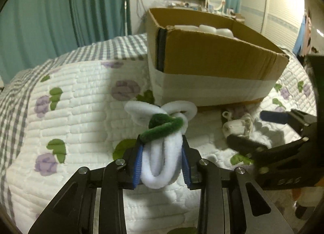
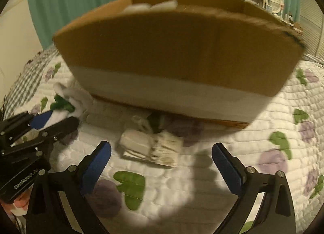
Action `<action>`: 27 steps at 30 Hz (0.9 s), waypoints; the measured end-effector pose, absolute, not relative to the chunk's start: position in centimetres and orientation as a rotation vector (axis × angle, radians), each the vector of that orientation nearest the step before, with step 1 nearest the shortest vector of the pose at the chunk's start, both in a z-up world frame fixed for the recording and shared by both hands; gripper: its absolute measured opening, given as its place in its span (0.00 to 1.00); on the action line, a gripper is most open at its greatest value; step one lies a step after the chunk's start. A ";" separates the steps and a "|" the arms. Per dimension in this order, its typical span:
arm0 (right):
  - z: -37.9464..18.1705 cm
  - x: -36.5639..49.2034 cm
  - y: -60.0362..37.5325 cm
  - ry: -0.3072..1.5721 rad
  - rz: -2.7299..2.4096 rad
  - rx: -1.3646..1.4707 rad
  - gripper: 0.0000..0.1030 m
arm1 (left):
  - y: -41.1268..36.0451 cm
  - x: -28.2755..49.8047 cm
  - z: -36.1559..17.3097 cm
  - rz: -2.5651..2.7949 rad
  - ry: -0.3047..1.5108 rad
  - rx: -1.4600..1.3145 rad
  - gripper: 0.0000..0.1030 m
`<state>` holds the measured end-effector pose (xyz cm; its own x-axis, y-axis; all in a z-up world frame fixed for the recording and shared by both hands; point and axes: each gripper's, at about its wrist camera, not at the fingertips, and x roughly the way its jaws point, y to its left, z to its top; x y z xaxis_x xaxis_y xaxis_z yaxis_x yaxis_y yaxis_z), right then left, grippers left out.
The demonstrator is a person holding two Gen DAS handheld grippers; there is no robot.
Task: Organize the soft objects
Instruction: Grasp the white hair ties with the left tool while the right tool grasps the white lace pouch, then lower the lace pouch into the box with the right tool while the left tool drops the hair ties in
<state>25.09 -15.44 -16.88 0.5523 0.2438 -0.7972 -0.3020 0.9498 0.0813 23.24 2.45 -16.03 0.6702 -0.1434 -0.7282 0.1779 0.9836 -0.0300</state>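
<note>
My left gripper (image 1: 162, 143) is shut on a white and green plush pipe-cleaner flower (image 1: 162, 132), held just above the quilt in front of the cardboard box (image 1: 212, 56). It also shows in the right wrist view (image 2: 66, 100) at the left. White soft items (image 1: 204, 28) lie inside the box. My right gripper (image 2: 162, 153) is open and empty, its jaws wide apart just short of a small folded cream cloth bundle (image 2: 149, 147) on the quilt. That bundle shows in the left wrist view (image 1: 237, 125) between the right gripper's fingers (image 1: 273, 116).
The box (image 2: 172, 52) stands on a white quilt with purple flowers (image 1: 70, 112) covering a bed. Teal curtains (image 1: 60, 11) hang behind. A television and a mirror stand at the far wall, a wardrobe at the right.
</note>
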 end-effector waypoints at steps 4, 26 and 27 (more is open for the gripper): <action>-17.8 25.4 -14.3 0.945 0.323 -0.095 0.79 | 2.2 23.3 -16.2 -0.173 0.831 0.035 0.31; -10.2 17.1 -17.8 0.796 0.317 -0.025 0.56 | 1.7 16.8 -10.6 -0.151 0.757 0.089 0.31; -9.6 16.8 -17.3 0.786 0.319 -0.024 0.56 | 1.5 16.2 -9.7 -0.152 0.740 0.090 0.31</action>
